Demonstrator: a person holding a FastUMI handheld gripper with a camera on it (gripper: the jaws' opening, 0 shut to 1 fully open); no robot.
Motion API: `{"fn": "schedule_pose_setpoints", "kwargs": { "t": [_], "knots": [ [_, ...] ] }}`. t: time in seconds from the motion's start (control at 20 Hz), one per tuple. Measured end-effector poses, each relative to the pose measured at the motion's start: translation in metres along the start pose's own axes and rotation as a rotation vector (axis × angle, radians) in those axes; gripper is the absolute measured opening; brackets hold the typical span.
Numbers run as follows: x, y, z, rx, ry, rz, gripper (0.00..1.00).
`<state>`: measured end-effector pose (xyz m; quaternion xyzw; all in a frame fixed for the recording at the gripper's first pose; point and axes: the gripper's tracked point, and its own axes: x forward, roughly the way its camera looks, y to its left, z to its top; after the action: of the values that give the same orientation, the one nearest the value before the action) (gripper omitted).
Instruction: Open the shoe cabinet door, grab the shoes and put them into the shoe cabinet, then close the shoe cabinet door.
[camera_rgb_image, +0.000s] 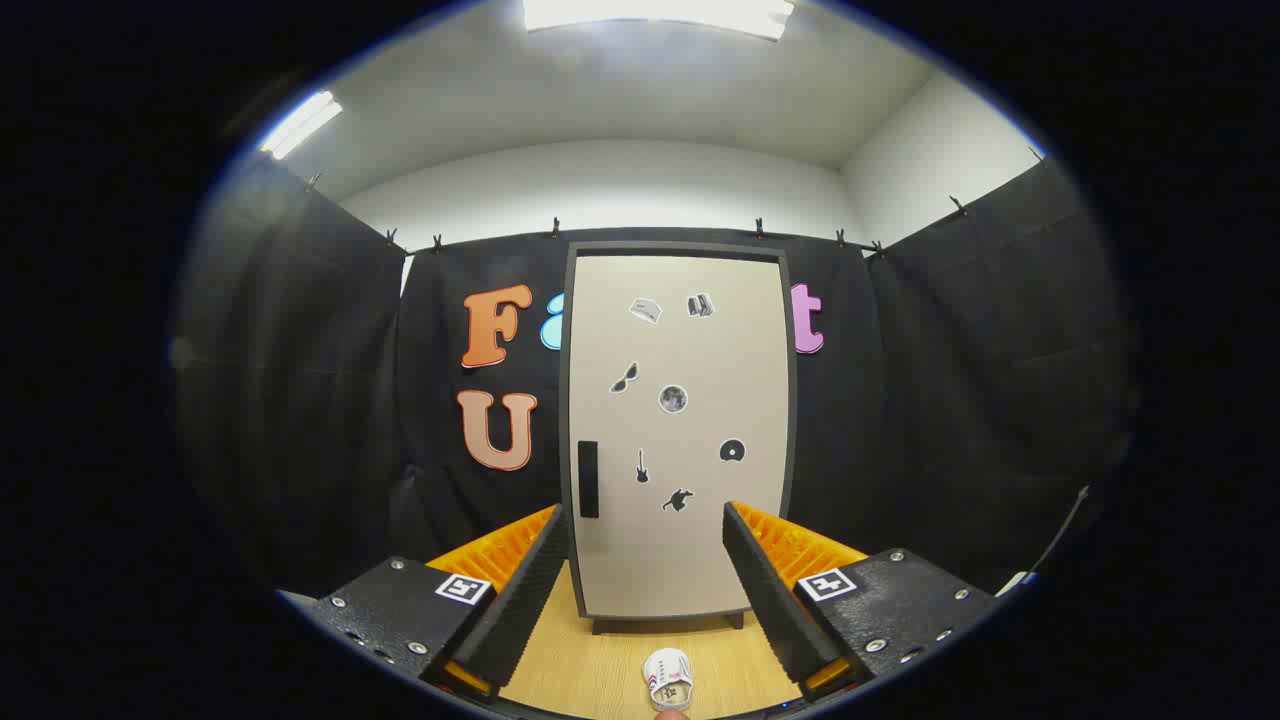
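The shoe cabinet (678, 430) stands upright beyond my fingers, against the black cloth wall. Its beige door is shut, framed in dark grey, with several small stickers on it and a dark handle (588, 479) at its left edge. A small white shoe (668, 678) with red and blue marks lies on the wooden floor below and between my fingers, in front of the cabinet. My gripper (645, 520) is open, fingers spread wide apart, with nothing between them. It is held well short of the door.
The wooden floor (600, 670) runs from under my fingers to the cabinet's short feet. Black cloth walls close in on both sides. White wall and ceiling lights show above the cloth.
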<state>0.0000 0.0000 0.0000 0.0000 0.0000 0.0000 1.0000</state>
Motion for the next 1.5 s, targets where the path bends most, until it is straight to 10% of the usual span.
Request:
{"fn": "schedule_pose_setpoints", "kwargs": {
  "t": [1.5],
  "knots": [
    [0.012,-0.001,-0.009,0.006,0.014,-0.009,0.96]
  ]
}}
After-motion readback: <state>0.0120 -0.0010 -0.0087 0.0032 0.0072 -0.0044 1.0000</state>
